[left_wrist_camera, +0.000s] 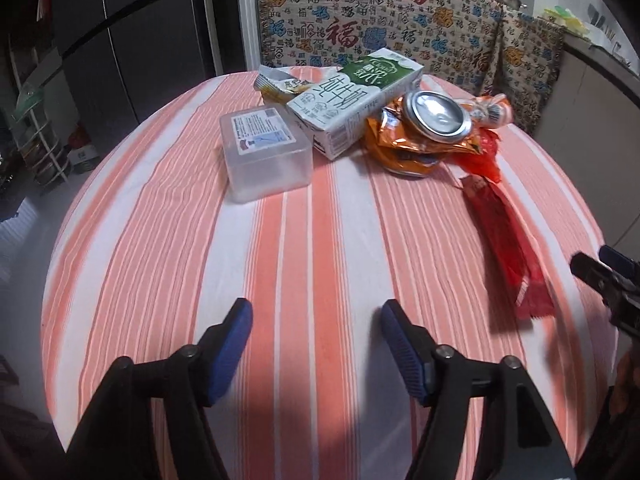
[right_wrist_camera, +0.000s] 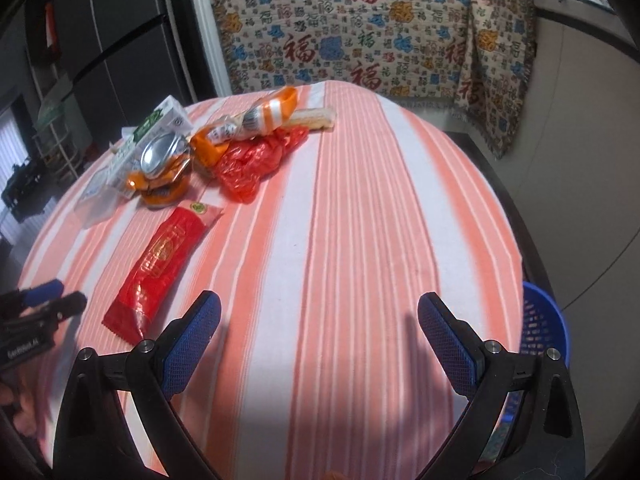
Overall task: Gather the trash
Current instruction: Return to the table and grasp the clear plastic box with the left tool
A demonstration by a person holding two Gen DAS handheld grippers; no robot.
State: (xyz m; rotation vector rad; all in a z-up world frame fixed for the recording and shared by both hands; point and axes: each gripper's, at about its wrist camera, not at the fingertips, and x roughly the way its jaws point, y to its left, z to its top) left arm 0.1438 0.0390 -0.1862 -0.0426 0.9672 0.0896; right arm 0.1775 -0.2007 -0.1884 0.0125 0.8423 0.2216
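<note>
The desk (left_wrist_camera: pixel 320 240) is covered by a cloth of orange and white stripes; its bare surface fills most of both views. Behind it hangs a patterned cloth (right_wrist_camera: pixel 360 32) printed with red, blue and orange characters. A blue mesh basket (right_wrist_camera: pixel 544 324) stands beside the desk's right edge, below the level of the top.

The trash lies grouped at the far left part of the desk. A clear plastic box (left_wrist_camera: pixel 266 152) with a printed label on its lid sits nearest the left edge. A green-and-white milk carton (left_wrist_camera: pixel 352 100) lies on its side just beside the box, its far end over a crumpled yellow wrapper (left_wrist_camera: pixel 280 86). A crushed orange can (left_wrist_camera: pixel 420 132) rests against the carton, silver end facing up. An orange-and-white wrapper (right_wrist_camera: pixel 260 118) lies behind the can, and a crumpled red plastic bag (right_wrist_camera: pixel 256 160) lies beside it, touching it. A long red packet (right_wrist_camera: pixel 164 264) lies flat and apart from the pile, closest to both tools.

The left tool (left_wrist_camera: pixel 316 344) is held over the near part of the desk, fingers spread, nothing between them. The right tool (right_wrist_camera: pixel 320 340) is likewise spread and grips nothing; the red packet's near end lies just beside its left finger (right_wrist_camera: pixel 192 344).
</note>
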